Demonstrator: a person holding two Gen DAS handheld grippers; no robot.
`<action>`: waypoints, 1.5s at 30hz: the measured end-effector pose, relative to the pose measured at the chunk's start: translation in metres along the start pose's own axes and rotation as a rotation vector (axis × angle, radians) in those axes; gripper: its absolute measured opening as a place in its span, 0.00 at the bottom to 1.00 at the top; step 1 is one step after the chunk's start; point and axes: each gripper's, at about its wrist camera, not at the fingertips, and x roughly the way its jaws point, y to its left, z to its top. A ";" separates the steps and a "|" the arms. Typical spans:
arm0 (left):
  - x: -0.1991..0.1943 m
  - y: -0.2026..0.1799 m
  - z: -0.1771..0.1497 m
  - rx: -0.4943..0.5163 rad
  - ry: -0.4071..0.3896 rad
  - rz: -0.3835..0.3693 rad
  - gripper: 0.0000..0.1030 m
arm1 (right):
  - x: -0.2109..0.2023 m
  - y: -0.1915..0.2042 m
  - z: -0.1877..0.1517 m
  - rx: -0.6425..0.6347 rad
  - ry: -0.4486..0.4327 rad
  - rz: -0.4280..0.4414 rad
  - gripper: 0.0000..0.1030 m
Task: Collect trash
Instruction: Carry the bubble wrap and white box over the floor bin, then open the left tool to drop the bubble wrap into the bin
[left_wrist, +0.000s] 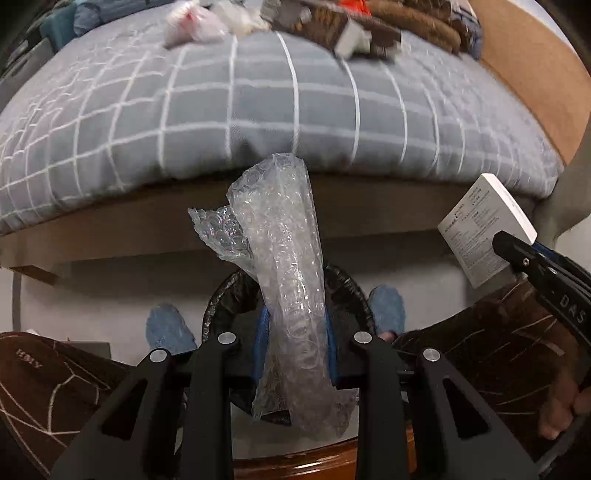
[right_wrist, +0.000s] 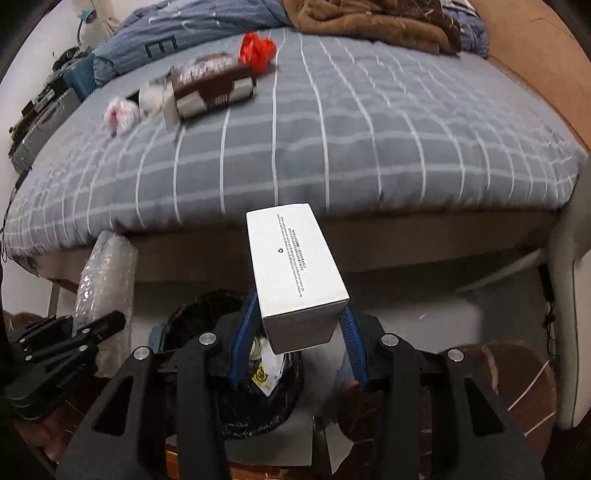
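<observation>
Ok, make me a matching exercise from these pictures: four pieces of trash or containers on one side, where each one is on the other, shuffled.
Things:
1. clear bubble wrap roll
2. white cardboard box
3. crumpled red plastic bag
4. black-lined trash bin

Places:
A. lying on the grey checked bedsheet
B. on the floor in front of the bed
C. in the jaws of the left gripper
D. in the jaws of the right gripper

Pairs: 1-C, 2-D, 3-A, 4-B
</observation>
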 end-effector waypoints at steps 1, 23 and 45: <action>0.005 -0.001 -0.001 -0.006 0.019 -0.014 0.24 | 0.004 0.001 -0.004 0.003 0.014 0.003 0.41; 0.090 -0.016 -0.015 0.015 0.126 0.000 0.25 | 0.047 0.013 -0.025 -0.006 0.137 -0.050 0.41; 0.033 0.033 -0.020 -0.017 0.046 0.054 0.93 | 0.065 0.066 -0.025 -0.095 0.179 0.003 0.41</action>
